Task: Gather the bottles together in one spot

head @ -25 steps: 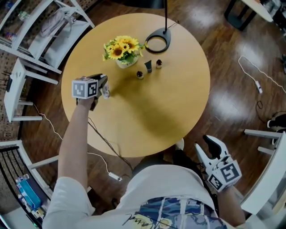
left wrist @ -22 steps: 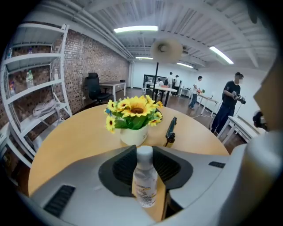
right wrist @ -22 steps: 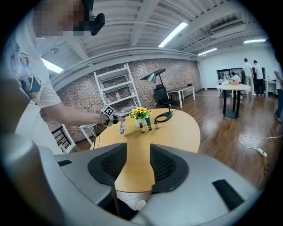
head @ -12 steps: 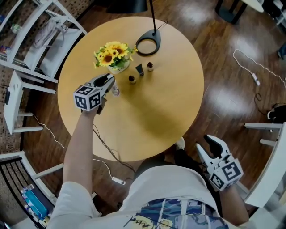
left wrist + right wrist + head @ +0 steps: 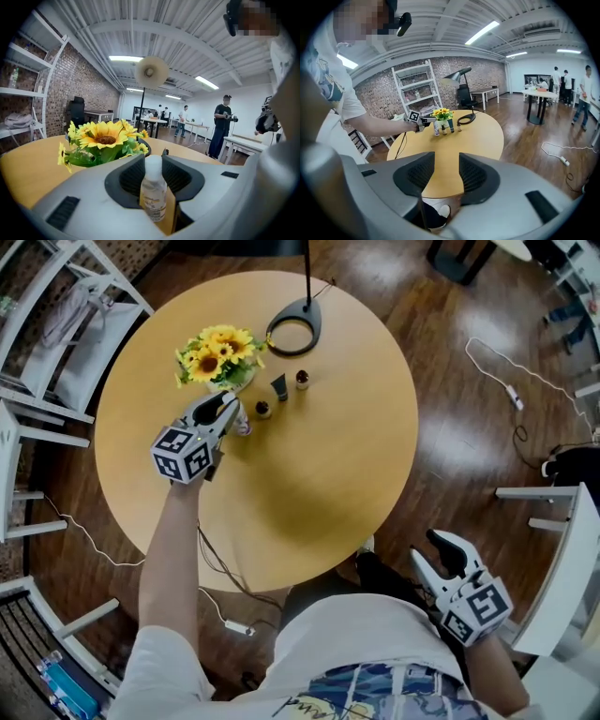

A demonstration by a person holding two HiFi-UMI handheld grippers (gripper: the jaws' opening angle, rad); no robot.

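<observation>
A small clear bottle with a white cap (image 5: pixel 241 424) is held by my left gripper (image 5: pixel 228 414), shut on it, low over the round wooden table (image 5: pixel 328 456). The left gripper view shows that bottle (image 5: pixel 153 192) upright between the pads. Just right of it stand a small dark bottle (image 5: pixel 263 410), a dark tube (image 5: pixel 279 386) and a small brown bottle (image 5: pixel 302 379), close together. My right gripper (image 5: pixel 448 554) hangs off the table at the lower right, open, with nothing between its fingers. In the right gripper view (image 5: pixel 446 176) the bottles (image 5: pixel 450 125) appear far off.
A pot of sunflowers (image 5: pixel 214 354) stands just behind the left gripper. A desk lamp's ring base (image 5: pixel 292 334) sits at the table's far edge. White shelving (image 5: pixel 56 324) and chairs surround the table; a cable (image 5: pixel 497 381) lies on the wood floor.
My left gripper has carried the clear bottle to the right, closer to the flower pot and the other bottles. The right gripper has stayed where it was.
</observation>
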